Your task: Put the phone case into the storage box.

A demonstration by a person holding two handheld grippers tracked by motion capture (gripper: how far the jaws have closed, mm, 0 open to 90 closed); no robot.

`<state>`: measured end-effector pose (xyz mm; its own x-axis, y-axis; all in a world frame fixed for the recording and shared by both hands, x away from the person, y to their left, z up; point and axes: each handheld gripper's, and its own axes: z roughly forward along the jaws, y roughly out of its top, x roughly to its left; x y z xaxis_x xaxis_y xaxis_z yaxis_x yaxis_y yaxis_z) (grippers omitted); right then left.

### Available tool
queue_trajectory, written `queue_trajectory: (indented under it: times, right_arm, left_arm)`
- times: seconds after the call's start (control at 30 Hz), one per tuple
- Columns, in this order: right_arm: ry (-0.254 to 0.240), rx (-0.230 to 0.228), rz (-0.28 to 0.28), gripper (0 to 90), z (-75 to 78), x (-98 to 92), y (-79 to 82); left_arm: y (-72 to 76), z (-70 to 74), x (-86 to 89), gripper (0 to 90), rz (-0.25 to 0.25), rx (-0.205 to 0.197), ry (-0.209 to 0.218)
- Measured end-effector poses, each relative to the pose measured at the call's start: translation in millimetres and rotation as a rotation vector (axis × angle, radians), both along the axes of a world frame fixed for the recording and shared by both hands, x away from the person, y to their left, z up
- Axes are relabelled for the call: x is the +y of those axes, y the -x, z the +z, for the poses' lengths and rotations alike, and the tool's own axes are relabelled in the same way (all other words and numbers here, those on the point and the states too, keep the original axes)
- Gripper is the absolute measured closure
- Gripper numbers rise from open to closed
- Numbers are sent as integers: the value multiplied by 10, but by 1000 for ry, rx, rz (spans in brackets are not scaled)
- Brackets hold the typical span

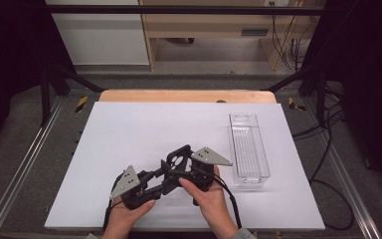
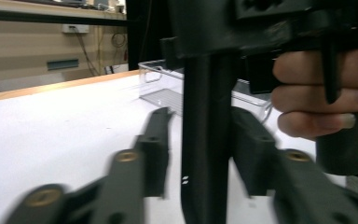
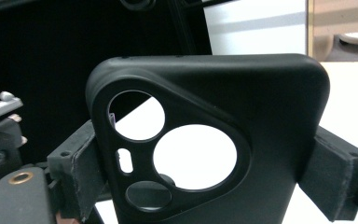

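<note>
Black phone case (image 3: 214, 140) sits lower centre of the high view, clamped between the right gripper (image 1: 179, 162) jaws. Left gripper (image 2: 200, 154) jaws straddle its edge, gaps showing, not clenched. Clear bin (image 1: 248, 149) at right looks empty.

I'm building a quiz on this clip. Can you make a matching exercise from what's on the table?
Things:
1. black phone case
2. clear plastic bin
3. left gripper
4. wooden table edge

States or places:
A. empty, at the table's right
B. clamped between the right gripper's fingers
C. beyond the white surface
D. fingers either side of the case, low

Pairs: 1-B, 2-A, 3-D, 4-C
</note>
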<state>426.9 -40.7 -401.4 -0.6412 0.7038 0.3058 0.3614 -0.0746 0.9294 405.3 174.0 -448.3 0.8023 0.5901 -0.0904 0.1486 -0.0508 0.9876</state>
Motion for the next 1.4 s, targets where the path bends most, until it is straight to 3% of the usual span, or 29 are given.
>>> queue_trajectory:
  times: [0.13,0.27,0.43,0.63,0.83,0.9,1.07,1.23,1.4]
  right_arm:
    - [9,-17,-28,136,8,-55,-27]
    - [6,-17,-63,135,1,-123,-50]
    - [28,-33,-104,135,-9,-168,-60]
    - [44,-37,-123,135,-26,-184,-80]
    - [54,-47,-140,136,-31,-222,-76]
    - [54,-48,-145,136,-31,-244,-77]
    - [42,-49,-144,137,-16,-273,-81]
    - [44,-58,-153,137,14,-271,-83]
    - [48,-70,-161,137,54,-300,-101]
  left_arm:
    - [-21,33,52,330,39,-2,-10]
    - [-39,23,149,207,55,11,-54]
    - [-65,69,405,101,143,7,-47]
    - [-93,60,667,71,242,17,-77]
    - [-83,43,786,52,280,18,-90]
    - [-49,50,827,50,302,1,-116]
    - [20,42,1020,47,353,12,-97]
    - [-22,22,1222,37,407,19,-41]
    - [-53,-7,1247,37,410,27,-39]
